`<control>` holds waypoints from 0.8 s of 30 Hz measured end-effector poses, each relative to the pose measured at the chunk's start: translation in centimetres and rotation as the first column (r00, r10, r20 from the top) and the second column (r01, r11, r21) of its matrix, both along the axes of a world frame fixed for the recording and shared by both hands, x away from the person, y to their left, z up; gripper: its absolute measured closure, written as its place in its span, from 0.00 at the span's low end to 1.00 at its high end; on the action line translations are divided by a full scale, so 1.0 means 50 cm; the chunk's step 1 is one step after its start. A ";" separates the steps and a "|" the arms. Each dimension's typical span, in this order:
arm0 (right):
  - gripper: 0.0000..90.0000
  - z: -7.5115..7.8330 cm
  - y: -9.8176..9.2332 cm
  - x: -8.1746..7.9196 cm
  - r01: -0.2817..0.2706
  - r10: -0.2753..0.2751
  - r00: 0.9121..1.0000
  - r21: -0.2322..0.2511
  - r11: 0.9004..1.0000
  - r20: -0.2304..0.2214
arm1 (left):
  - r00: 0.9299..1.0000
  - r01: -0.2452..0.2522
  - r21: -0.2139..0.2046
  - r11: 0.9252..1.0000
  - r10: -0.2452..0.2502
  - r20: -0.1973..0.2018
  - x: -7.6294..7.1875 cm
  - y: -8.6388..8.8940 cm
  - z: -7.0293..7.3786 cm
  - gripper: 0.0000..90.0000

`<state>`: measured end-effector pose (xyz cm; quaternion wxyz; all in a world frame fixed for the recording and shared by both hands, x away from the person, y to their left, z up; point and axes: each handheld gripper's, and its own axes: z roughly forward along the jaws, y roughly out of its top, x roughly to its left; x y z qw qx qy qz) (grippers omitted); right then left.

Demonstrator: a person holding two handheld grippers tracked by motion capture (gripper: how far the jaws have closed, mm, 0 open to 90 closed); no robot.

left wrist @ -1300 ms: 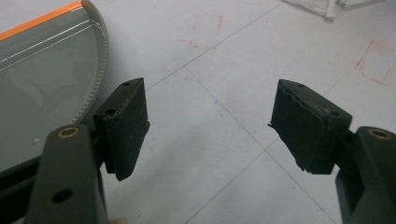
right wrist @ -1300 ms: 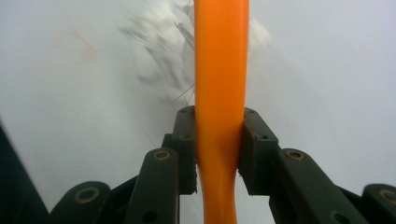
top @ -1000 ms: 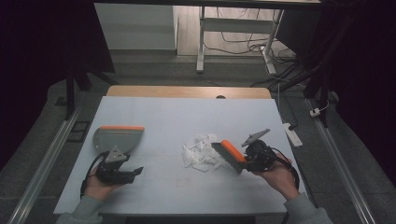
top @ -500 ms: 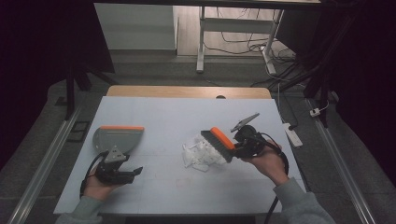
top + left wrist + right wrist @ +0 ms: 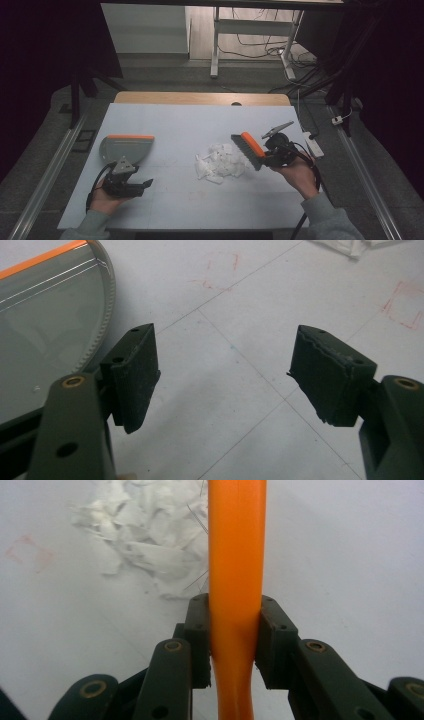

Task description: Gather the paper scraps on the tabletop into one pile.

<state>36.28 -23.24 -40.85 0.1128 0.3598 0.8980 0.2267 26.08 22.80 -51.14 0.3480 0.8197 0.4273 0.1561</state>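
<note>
A pale grey worktop (image 5: 165,200) with a wooden strip along its far edge stands in a dim room, where cables trail over the floor around a white desk frame (image 5: 215,45). On it lie a grey dustpan (image 5: 126,148) with an orange rim at the left and a heap of torn white paper scraps (image 5: 220,161) at the middle. The left tool (image 5: 145,184) rests low just in front of the dustpan, jaws spread and holding nothing, while the right tool (image 5: 267,156) is clenched on the orange handle of a brush (image 5: 249,149), its bristles at the heap's right edge.
</note>
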 end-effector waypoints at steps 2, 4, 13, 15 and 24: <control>0.78 -0.002 -0.012 0.003 0.025 -0.025 1.000 0.014 1.000 0.010 | 1.000 -0.002 -0.002 1.000 0.002 0.000 0.000 0.000 0.001 0.31; 0.78 -0.005 -0.025 0.005 0.043 -0.043 0.999 0.033 0.999 0.012 | 1.000 -0.004 -0.004 1.000 0.004 -0.001 -0.001 0.000 -0.001 0.31; 0.78 -0.029 -0.073 -0.006 0.093 -0.098 0.994 0.109 0.990 0.040 | 1.000 -0.014 -0.002 1.000 0.014 0.020 -0.001 -0.002 0.006 0.31; 0.78 -0.033 -0.081 -0.013 0.092 -0.099 0.993 0.117 0.989 0.060 | 1.000 -0.015 -0.003 1.000 0.015 0.026 -0.002 -0.002 0.007 0.31; 0.78 -0.062 -0.129 -0.072 0.102 -0.129 0.981 0.183 0.978 0.144 | 0.999 0.001 -0.008 1.000 -0.001 0.034 0.000 -0.009 0.009 0.31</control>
